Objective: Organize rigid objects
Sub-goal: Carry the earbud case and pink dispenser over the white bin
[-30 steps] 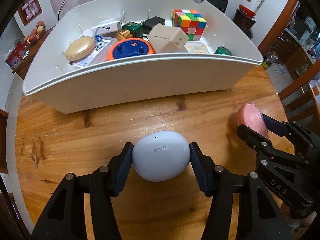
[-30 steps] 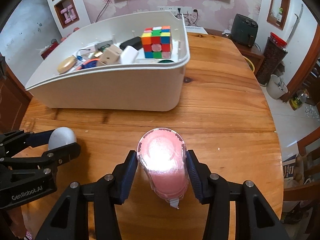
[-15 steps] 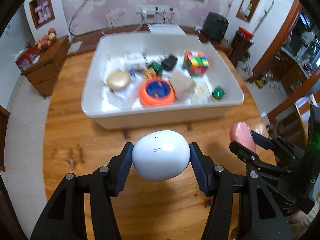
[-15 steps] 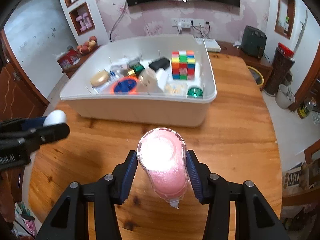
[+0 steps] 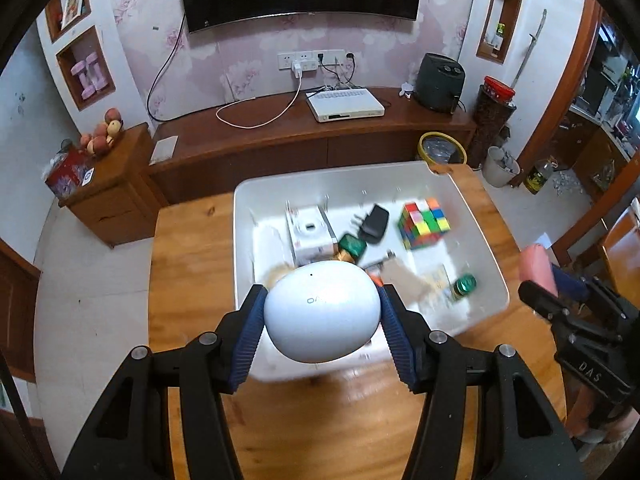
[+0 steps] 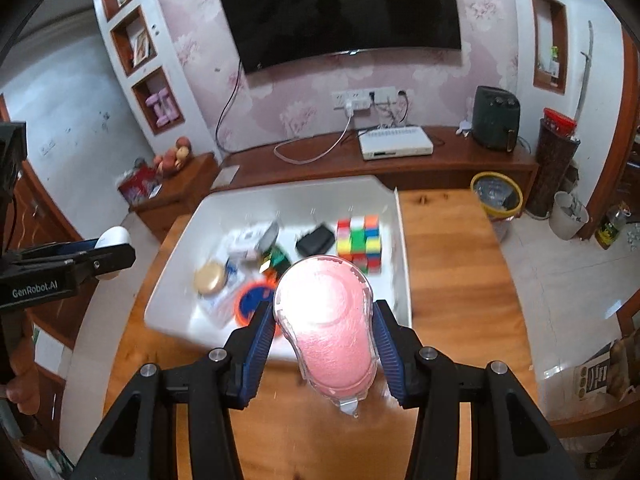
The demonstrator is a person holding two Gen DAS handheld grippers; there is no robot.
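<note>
Your left hand-held gripper (image 5: 322,316) squeezes a white egg-shaped case (image 5: 322,312), held up above the near edge of the white bin (image 5: 486,256). Your right hand-held gripper (image 6: 325,334) squeezes a pink container (image 6: 326,320) above the bin's near side, over the wooden counter (image 6: 448,264).

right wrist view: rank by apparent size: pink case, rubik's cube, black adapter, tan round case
1. pink case, though it sits in the right tool right at the lens, so nearness inflates it.
2. rubik's cube.
3. black adapter and tan round case look about alike; the tan one is blurred, so no ranking.
</note>
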